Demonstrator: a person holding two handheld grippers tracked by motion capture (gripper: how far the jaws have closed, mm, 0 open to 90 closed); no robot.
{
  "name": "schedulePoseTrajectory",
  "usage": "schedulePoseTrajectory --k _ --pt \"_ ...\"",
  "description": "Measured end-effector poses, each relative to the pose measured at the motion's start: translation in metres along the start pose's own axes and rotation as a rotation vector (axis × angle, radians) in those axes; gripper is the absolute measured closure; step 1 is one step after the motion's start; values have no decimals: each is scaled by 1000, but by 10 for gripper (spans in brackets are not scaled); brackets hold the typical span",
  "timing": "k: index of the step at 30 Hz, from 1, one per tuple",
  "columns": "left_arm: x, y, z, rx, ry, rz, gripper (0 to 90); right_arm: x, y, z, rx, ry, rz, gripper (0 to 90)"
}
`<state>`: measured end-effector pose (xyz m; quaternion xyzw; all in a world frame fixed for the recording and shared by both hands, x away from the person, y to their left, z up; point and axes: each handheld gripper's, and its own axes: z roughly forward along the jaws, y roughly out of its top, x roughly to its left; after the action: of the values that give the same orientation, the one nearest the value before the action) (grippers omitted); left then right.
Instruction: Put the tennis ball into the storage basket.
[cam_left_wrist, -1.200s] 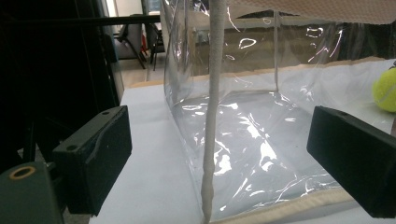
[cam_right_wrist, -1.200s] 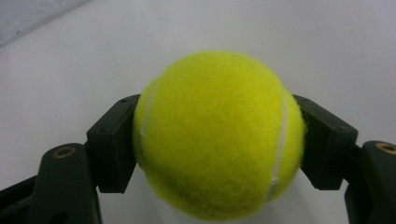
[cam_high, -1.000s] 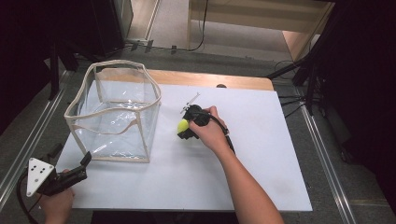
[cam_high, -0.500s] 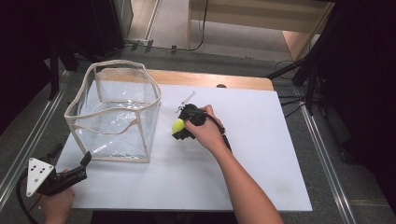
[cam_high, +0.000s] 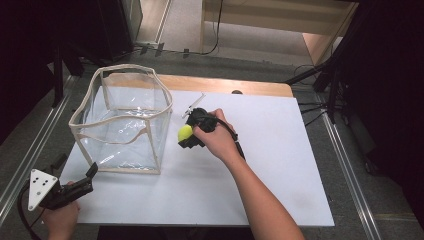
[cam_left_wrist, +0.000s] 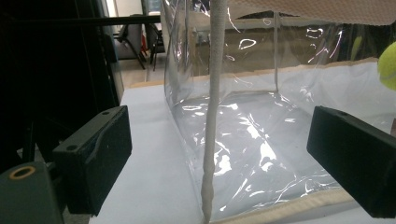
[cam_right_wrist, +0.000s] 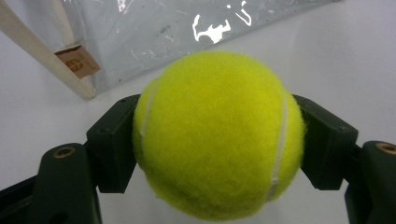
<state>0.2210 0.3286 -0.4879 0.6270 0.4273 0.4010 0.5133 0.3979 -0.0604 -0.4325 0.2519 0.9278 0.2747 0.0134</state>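
A yellow tennis ball is clamped between the jaws of my right gripper, a little above the white table top and just right of a clear plastic bag with a cream rim. The bag stands upright and open on the left part of the table. My left gripper rests at the table's front left corner, open, its jaws pointed at the bag's near corner seam. The ball also peeks in at the right edge of the left gripper view.
A thin metal clip-like item lies on the table behind the right hand. A wooden strip runs along the table's far edge. Metal rails flank both sides. Dark stands and cables crowd the floor beyond.
My right gripper, with the ball in it, has risen and shifted left toward the bag. The left gripper has stayed put.
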Motion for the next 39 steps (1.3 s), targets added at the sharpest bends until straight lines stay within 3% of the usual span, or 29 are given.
schedulePoseTrajectory --k 11,13,39 --pt "0 1 -1 18 -3 3 69 5 9 -19 -24 1 -25 234" --pt "0 0 1 -10 1 -2 69 5 10 -21 -21 2 -28 235" --pt "1 0 0 -3 0 -1 69 5 37 -62 -47 18 -57 235"
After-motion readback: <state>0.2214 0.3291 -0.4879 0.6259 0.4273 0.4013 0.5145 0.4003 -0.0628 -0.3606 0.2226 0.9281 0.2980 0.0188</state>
